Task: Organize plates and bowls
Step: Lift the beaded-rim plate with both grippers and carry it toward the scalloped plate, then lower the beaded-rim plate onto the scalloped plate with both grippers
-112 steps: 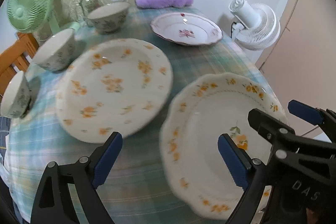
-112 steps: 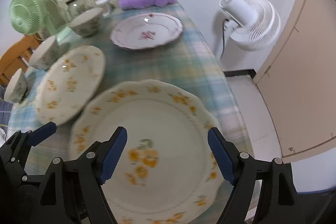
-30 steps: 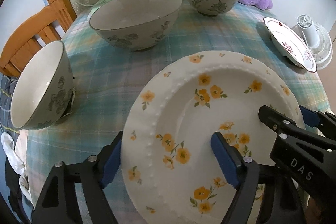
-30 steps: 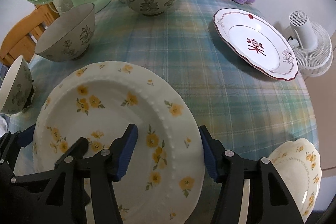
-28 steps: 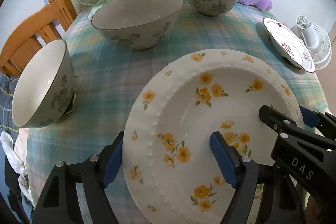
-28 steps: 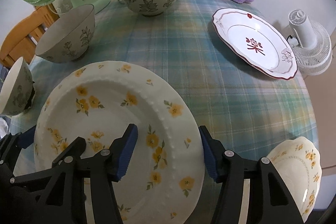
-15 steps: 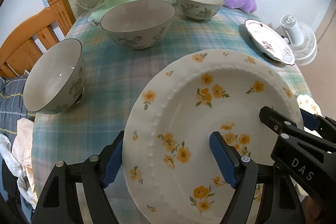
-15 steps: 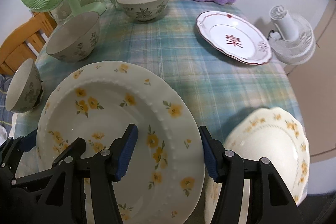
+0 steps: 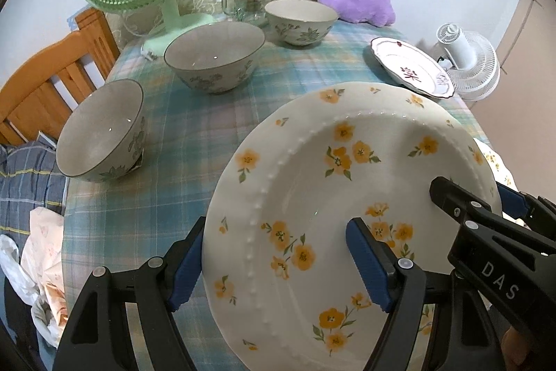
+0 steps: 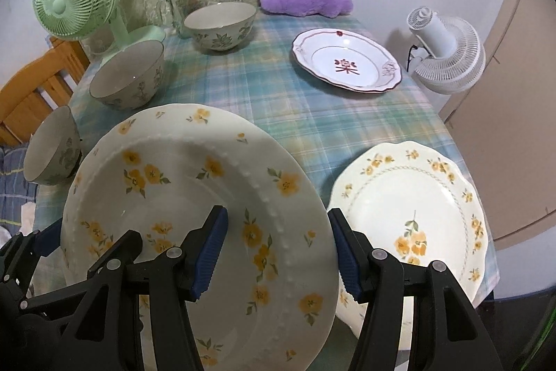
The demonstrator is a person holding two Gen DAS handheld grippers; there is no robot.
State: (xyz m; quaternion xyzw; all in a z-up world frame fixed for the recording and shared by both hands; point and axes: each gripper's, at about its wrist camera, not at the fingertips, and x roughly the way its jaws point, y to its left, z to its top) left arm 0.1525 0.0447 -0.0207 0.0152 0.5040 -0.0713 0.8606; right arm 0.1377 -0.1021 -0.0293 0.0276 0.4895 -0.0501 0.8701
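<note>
Yellow-flowered plate (image 9: 347, 197) hangs above the bench (image 9: 194, 134); we clamp its left and right rims in both grippers' jaws.

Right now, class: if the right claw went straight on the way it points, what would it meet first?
Probably the checked tablecloth, just beyond the yellow-flowered plate that the right claw grips; depth is unclear.
</note>
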